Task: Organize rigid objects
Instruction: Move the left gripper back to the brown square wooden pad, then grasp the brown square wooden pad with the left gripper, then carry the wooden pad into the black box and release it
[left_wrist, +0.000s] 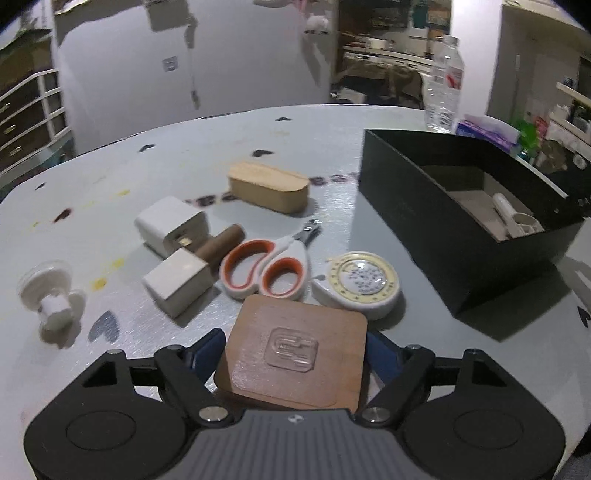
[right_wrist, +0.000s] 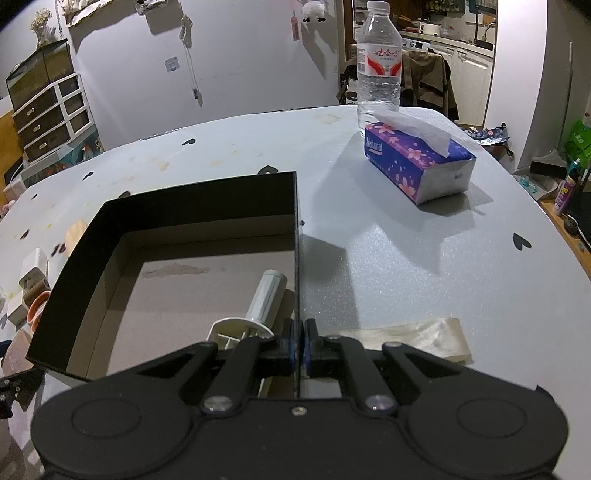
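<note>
Overhead-lit, the grey table (right_wrist: 406, 258) sees right gripper (right_wrist: 298, 341) pinching box (right_wrist: 184, 199), left gripper (left_wrist: 295, 350) seemingly clasping coaster (left_wrist: 295, 354).

I can read "Natural" on the purple tissue pack (right_wrist: 419, 162), and red Chinese characters, probably "娃哈哈", on the water bottle (right_wrist: 378, 59) label.

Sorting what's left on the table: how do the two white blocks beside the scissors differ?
The far white block is rounded and shows a dark port on its face; the near white block is sharp-edged, with plain faces. The brown cylinder touches only the near one. Both are small, white and outside the black box.
</note>
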